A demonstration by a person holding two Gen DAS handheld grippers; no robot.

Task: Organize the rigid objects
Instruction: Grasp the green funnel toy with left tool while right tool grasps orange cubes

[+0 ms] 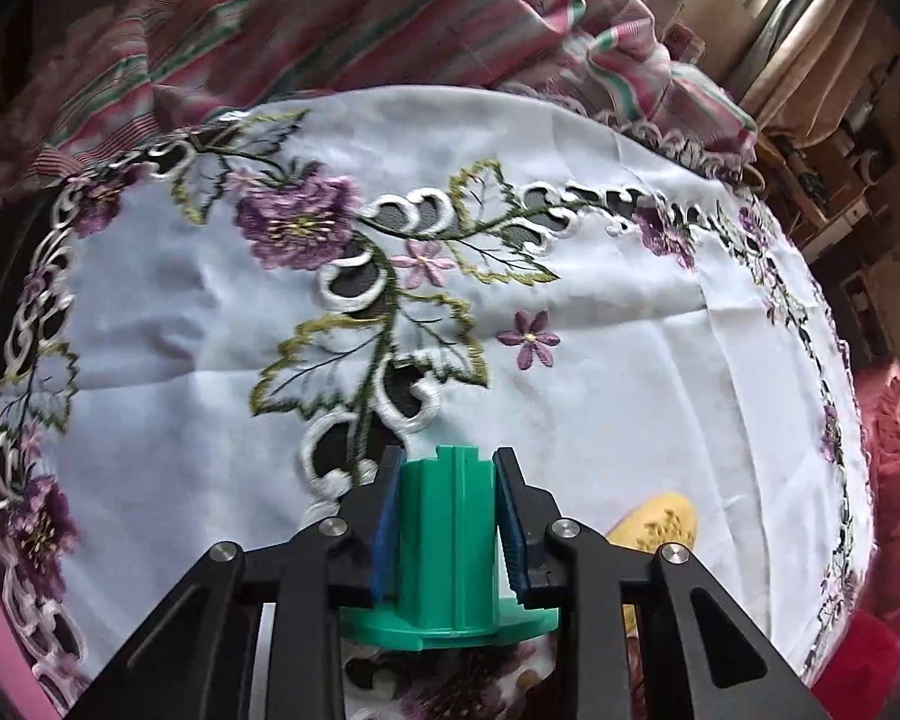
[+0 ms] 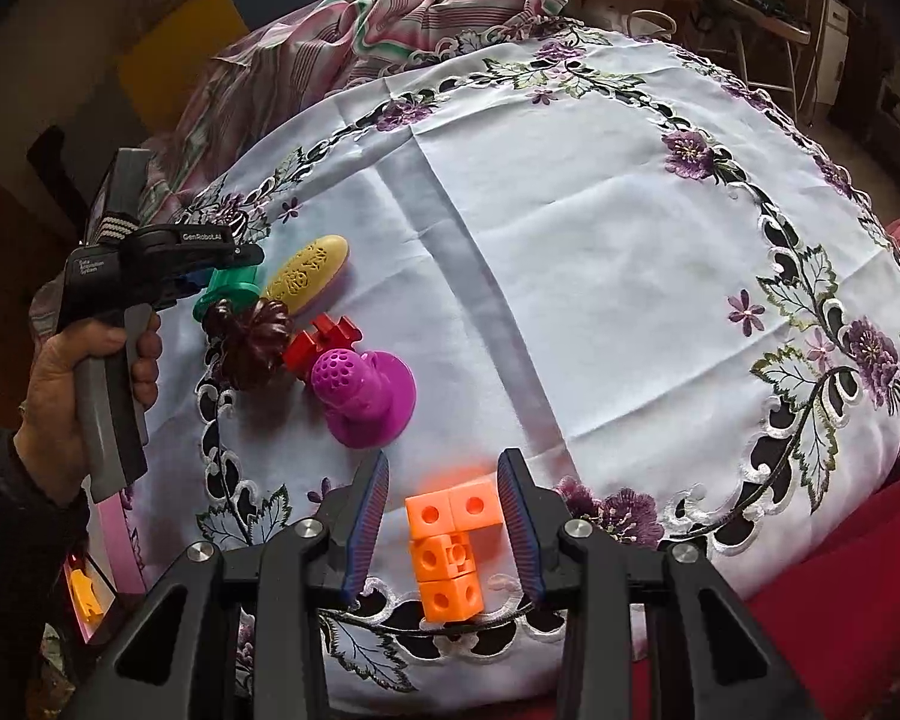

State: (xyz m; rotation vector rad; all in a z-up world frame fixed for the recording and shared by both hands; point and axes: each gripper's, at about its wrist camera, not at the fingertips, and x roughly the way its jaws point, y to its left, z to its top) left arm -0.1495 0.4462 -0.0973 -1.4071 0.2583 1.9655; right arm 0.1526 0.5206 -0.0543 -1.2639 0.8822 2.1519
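On the bench, under a white embroidered tablecloth [image 2: 600, 276] with purple flowers, six rigid pieces can be counted. Five sit bunched near the bench's left edge as the right wrist view shows it: one green spool-like piece [image 2: 229, 294], one yellow oblong piece [image 2: 309, 273], one dark brown ridged piece [image 2: 249, 339], one red notched piece [image 2: 324, 342] and one purple flanged piece [image 2: 363, 396] lying on its side. The brown piece touches the green and the red ones; the yellow lies just beside the green.

The sixth, one orange block piece [image 2: 450, 546] built of four linked cubes in an L shape, lies at the near edge of the bench, well apart from the cluster.

The left gripper [image 1: 450, 516], held by a hand [image 2: 90, 372] in a dark sleeve, has its jaws pinching the upright green piece [image 1: 450, 540], blue pads pressed on both sides of its ribbed column; its round flange rests on the cloth. The yellow piece [image 1: 660, 522] shows just to its right.

The right gripper [image 2: 450, 531] has its jaws spread on either side of the orange piece, with a visible gap on each side.

A striped pink and green cloth [image 1: 342, 30] lies crumpled at the bench's far edge.
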